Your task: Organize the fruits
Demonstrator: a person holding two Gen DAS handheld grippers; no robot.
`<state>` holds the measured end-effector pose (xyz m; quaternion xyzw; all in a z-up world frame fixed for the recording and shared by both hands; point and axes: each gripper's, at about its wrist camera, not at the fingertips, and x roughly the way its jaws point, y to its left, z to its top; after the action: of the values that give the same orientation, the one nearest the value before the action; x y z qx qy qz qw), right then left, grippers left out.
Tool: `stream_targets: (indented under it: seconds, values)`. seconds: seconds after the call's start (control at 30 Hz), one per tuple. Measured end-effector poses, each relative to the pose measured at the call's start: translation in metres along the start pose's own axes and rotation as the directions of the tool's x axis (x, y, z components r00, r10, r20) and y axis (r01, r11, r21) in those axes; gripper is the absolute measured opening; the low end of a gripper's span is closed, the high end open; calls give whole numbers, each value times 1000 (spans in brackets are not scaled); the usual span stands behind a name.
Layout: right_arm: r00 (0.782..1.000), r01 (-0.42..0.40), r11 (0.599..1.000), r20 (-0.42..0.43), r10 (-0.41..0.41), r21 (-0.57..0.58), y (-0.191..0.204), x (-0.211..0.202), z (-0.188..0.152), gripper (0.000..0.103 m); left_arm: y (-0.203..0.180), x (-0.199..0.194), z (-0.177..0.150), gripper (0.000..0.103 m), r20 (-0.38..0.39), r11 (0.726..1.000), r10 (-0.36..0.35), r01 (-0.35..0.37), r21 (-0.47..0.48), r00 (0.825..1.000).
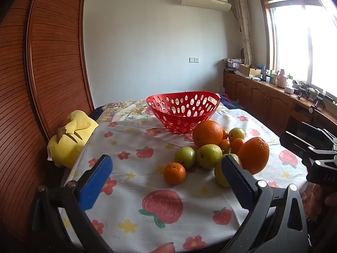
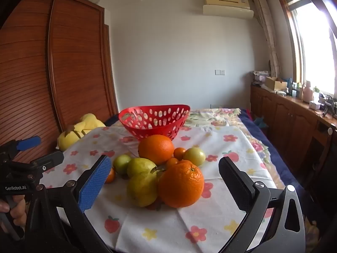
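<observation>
Red basket stands empty at the far side of a fruit-print cloth.
Just in front of it, oranges, pears, green fruits and small tangerines huddle, mostly touching. Left gripper and right gripper hover near the pile, jaws spread wide, holding nothing.

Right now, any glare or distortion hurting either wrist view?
Left wrist: window blown out at right, wardrobe bowed by fisheye, fruit sharp. Right wrist: window also overexposed, corners vignetted, big orange evenly lit, basket clear.
</observation>
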<state>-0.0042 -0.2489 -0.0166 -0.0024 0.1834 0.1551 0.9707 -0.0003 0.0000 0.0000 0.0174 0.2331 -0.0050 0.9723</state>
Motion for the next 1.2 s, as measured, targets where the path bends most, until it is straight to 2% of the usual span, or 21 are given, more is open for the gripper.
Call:
stream_targets:
  seconds: [0.07, 1.2]
  values:
    - [1000, -2, 1000, -19, 2, 7, 0, 0, 0, 103, 0, 0, 0, 103, 1, 1000, -4, 4, -1, 1000]
    - [1000, 22, 1000, 6, -22, -9, 1, -12, 2, 103, -3, -18, 10, 103, 31, 1000, -19, 19, 2, 999]
